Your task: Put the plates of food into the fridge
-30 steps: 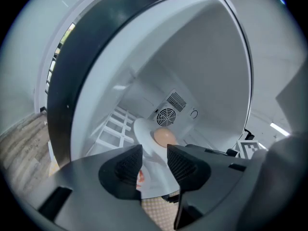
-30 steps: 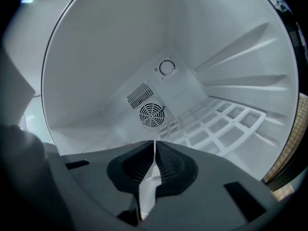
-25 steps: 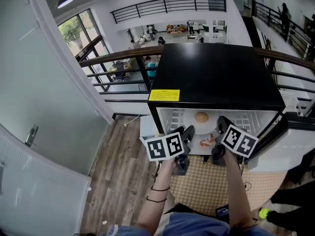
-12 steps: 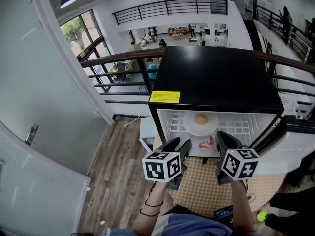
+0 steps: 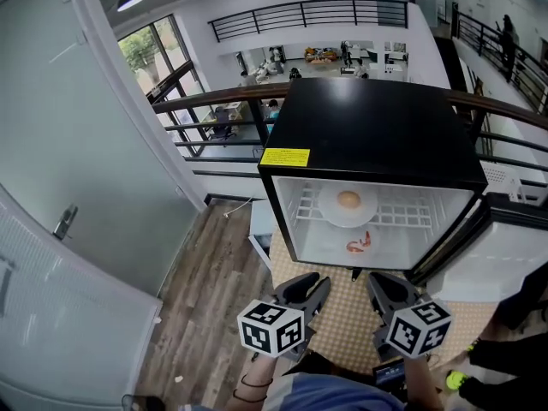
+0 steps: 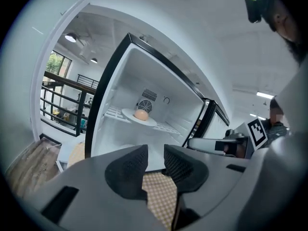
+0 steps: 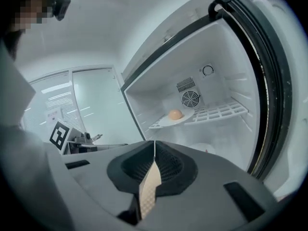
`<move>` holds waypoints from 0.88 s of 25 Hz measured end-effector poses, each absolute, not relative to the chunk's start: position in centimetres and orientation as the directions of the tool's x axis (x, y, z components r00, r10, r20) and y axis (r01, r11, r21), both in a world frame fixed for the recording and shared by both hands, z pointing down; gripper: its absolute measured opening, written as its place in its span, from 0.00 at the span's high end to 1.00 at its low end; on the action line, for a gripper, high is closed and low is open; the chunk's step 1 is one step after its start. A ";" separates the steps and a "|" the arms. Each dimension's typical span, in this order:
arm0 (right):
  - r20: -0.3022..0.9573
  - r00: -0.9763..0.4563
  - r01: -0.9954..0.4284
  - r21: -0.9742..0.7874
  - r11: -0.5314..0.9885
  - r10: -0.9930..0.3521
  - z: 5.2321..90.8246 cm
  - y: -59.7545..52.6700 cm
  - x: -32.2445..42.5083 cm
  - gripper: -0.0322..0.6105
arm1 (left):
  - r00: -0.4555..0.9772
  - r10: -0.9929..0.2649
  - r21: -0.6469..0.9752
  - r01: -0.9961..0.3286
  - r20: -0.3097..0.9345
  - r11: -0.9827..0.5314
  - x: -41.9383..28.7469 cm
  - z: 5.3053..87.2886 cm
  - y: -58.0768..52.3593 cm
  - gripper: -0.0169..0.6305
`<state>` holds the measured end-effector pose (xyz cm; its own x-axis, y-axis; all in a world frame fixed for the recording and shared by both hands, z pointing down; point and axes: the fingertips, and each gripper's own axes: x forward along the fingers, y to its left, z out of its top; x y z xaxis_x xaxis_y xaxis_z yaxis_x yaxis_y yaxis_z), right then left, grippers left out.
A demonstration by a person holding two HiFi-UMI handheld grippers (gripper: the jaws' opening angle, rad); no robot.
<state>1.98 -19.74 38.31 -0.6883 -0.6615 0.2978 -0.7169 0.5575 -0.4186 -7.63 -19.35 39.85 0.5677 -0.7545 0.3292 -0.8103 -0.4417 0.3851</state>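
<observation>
The black fridge [image 5: 377,131] stands open. A white plate with a round bun [image 5: 348,202] rests on its wire shelf, and a plate with red food [image 5: 360,244] lies on the fridge floor below. Both grippers hang in front of the fridge over the checkered mat, well apart from the plates. My left gripper [image 5: 306,291] is open with nothing between its jaws, which have just been closing. My right gripper [image 5: 383,291] is shut and empty. The left gripper view shows the bun plate [image 6: 139,117] beyond that gripper [image 6: 155,153]. The right gripper view shows the same plate [image 7: 177,118] beyond that gripper [image 7: 154,150].
The fridge door [image 5: 492,259] swings open to the right. A tan checkered mat [image 5: 342,324] lies before the fridge, with wood flooring [image 5: 210,289] to the left. A pale wall with a door handle [image 5: 64,221] runs along the left. A person's dark trouser leg and shoe [image 5: 501,362] are at the lower right.
Both grippers have drawn back from the fridge's lower compartment toward me. The plate with red food stays on the fridge floor.
</observation>
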 end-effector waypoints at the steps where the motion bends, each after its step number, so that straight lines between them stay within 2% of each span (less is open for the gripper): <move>1: 0.303 -0.694 -0.713 -0.412 0.567 -0.654 38.5 -18.9 2.1 0.92 | 0.573 -0.756 0.395 -0.804 0.317 -0.444 -7.3 39.9 -18.5 0.80; 13: 0.322 -0.776 -0.628 -0.467 0.623 -0.542 41.4 -9.6 3.6 0.92 | 0.509 -0.804 0.347 -0.847 0.308 -0.403 -4.1 41.4 -9.2 0.84; 22: 0.353 -0.794 -0.607 -0.473 0.638 -0.494 44.1 -5.0 4.5 0.92 | 0.455 -0.816 0.297 -0.883 0.356 -0.363 -3.1 42.4 -3.7 0.84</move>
